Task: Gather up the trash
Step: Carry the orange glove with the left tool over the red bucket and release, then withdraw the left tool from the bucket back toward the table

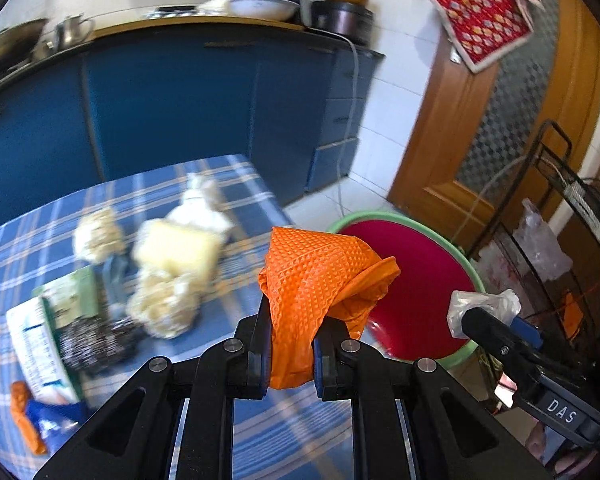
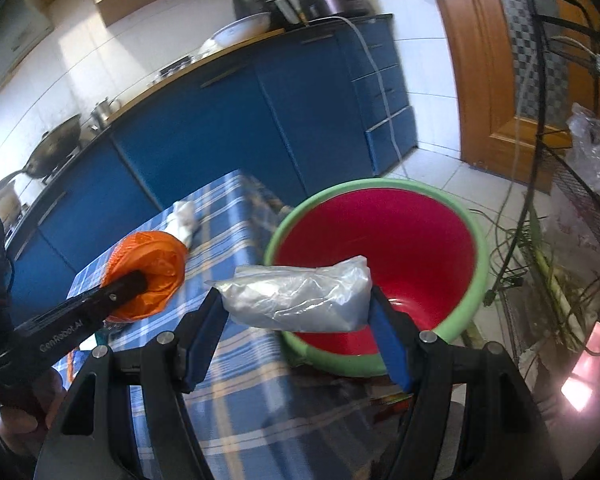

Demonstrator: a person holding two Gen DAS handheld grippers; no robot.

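My left gripper (image 1: 290,316) is shut on an orange textured glove (image 1: 320,280), held above the table edge beside the red basin (image 1: 416,288) with a green rim. My right gripper (image 2: 296,312) is shut on a clear plastic bag (image 2: 300,296), held just in front of the basin's near rim (image 2: 340,364). In the right wrist view the left gripper with the orange glove (image 2: 148,272) is at the left. In the left wrist view the right gripper with the plastic bag (image 1: 480,308) is over the basin's right rim. More trash lies on the blue plaid tablecloth (image 1: 228,312): scrubbers, a yellow sponge (image 1: 176,248), packaging.
Blue kitchen cabinets (image 1: 172,112) stand behind the table. A black wire rack (image 2: 572,184) with plastic bags stands at the right, by a wooden door (image 1: 480,128). A white wad (image 2: 184,216) lies near the table's far corner. A cable runs down to the floor.
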